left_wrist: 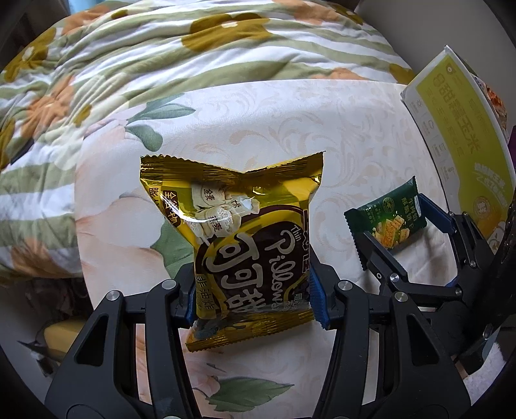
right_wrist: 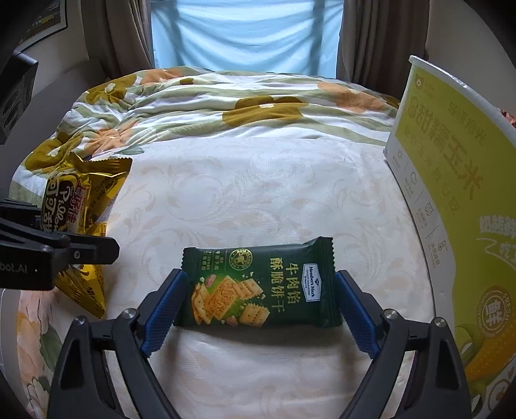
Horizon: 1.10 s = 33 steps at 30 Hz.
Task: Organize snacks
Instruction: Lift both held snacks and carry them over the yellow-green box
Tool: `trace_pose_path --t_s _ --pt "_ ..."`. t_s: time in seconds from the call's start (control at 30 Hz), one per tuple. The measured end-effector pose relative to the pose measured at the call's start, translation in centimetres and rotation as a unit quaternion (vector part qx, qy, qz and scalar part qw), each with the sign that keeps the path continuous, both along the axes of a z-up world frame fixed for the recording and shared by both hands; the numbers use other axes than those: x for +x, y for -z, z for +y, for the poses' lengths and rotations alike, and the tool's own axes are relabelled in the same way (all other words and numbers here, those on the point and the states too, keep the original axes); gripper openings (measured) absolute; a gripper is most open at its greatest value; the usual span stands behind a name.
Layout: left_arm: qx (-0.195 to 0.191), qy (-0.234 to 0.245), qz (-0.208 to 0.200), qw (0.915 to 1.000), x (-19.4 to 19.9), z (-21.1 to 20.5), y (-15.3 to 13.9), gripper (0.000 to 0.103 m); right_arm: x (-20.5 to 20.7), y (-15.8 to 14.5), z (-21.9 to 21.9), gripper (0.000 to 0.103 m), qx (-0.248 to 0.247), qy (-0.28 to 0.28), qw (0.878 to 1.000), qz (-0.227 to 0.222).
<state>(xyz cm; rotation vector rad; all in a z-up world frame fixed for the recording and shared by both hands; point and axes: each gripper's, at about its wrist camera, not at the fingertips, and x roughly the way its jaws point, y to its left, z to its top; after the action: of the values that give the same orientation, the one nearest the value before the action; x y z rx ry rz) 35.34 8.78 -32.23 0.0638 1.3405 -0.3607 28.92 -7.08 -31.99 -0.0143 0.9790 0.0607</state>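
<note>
A gold cocoa-snack bag [left_wrist: 245, 225] hangs upright in my left gripper [left_wrist: 254, 293], which is shut on its lower part, blue pads pressing both sides. In the right wrist view the same bag [right_wrist: 80, 193] shows at the far left, with one of the left gripper's fingers [right_wrist: 90, 249] across it. A dark green cracker packet [right_wrist: 258, 283] lies flat on the pale bed sheet [right_wrist: 258, 193]. My right gripper [right_wrist: 258, 306] spans it, and its blue pads touch both short ends. The left wrist view shows this packet [left_wrist: 383, 212] and the right gripper [left_wrist: 396, 228] at the right.
A tall yellow-and-white corn carton [right_wrist: 451, 193] stands on the bed's right side, close to the green packet. A crumpled floral quilt [right_wrist: 225, 106] covers the far part of the bed. Behind it hang brown curtains and a blue window drape [right_wrist: 248, 29].
</note>
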Motion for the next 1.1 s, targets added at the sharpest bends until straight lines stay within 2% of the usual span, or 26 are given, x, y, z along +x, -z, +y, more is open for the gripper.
trace_pose_path --t_s 0.07,0.1,0.2,0.4,0.53,0.77,0.87,1.03,1.1 --pt "0.0 -0.003 0.001 1.0 -0.2 0.2 -0.1 0.049 0.0 0.0 0.2 0.085 0.001 -0.004 1.0 -0.005" --pt "0.0 -0.004 0.001 1.0 -0.3 0.3 -0.1 0.049 0.0 0.0 0.3 0.079 0.003 -0.009 1.0 -0.007" --pt "0.001 -0.008 0.0 1.0 -0.5 0.7 -0.2 0.049 -0.2 -0.1 0.8 0.072 0.005 -0.017 1.0 -0.009" --pt "-0.003 -0.019 -0.006 0.9998 -0.8 1.4 -1.0 0.049 0.0 -0.5 0.7 0.067 0.028 -0.015 0.999 -0.005" --pt "-0.011 -0.023 -0.013 0.9996 -0.9 1.4 -2.2 0.049 -0.2 -1.9 0.3 0.067 0.045 -0.009 0.999 -0.013" --pt "-0.043 -0.018 -0.039 0.9982 -1.1 0.1 -7.1 0.049 -0.8 -7.6 -1.2 0.067 0.074 0.013 0.996 -0.044" --pt "-0.044 -0.013 -0.062 0.997 -1.3 -1.1 -9.7 0.049 -1.7 -11.6 -2.4 0.067 0.079 0.02 0.995 -0.064" --pt "-0.063 -0.017 -0.095 0.9933 -2.2 -4.6 -14.5 0.049 -3.2 -16.9 -5.7 0.067 0.096 0.024 0.991 -0.088" --pt "-0.084 -0.019 -0.104 0.9909 -2.6 -6.5 -16.3 0.049 -4.0 -18.8 -7.8 0.067 0.1 0.028 0.99 -0.098"
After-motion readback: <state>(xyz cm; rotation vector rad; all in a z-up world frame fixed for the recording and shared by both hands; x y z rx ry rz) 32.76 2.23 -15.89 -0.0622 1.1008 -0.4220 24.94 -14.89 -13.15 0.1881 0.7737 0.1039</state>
